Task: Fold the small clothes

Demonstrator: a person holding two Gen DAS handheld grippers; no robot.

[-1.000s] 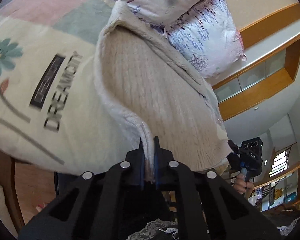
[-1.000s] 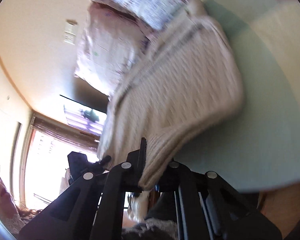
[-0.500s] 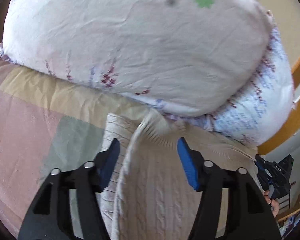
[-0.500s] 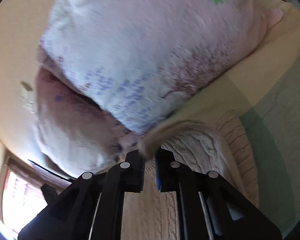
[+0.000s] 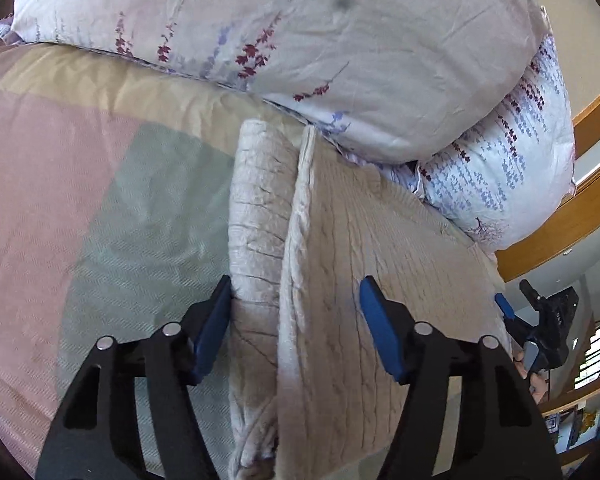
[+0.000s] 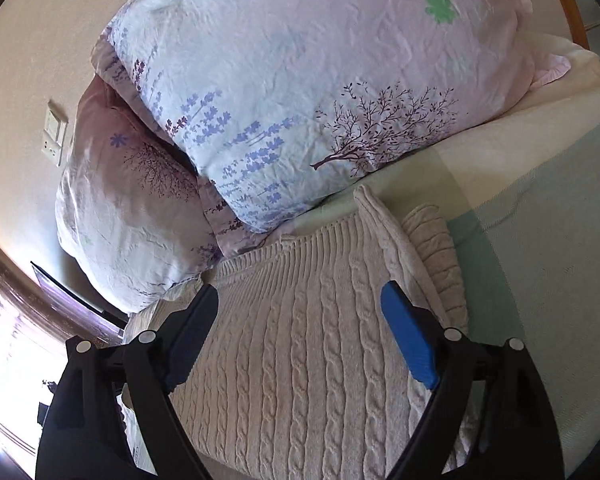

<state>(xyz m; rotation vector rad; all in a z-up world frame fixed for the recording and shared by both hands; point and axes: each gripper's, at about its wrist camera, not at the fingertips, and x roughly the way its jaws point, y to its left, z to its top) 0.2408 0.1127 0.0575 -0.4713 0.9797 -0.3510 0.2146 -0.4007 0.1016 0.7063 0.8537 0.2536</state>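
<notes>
A cream cable-knit sweater (image 5: 340, 280) lies folded on the bed, its top layer laid over a lower layer, its far edge against the pillows. It also shows in the right wrist view (image 6: 308, 340). My left gripper (image 5: 296, 320) is open and empty, its blue pads either side of the sweater's folded left edge. My right gripper (image 6: 300, 336) is open and empty, hovering just above the sweater's ribbed end. The right gripper also shows at the right edge of the left wrist view (image 5: 540, 320).
Two floral pillows (image 5: 340, 48) are stacked right behind the sweater; they also show in the right wrist view (image 6: 300, 92). The bedspread (image 5: 80, 200) has pastel pink, green and cream blocks. A wooden rail (image 5: 560, 232) runs at the right. A wall switch (image 6: 54, 132) is at the left.
Both grippers carried the sweater's edge over toward the pillows and laid it down. The left opened first, then the right; the sweater now lies folded flat.
</notes>
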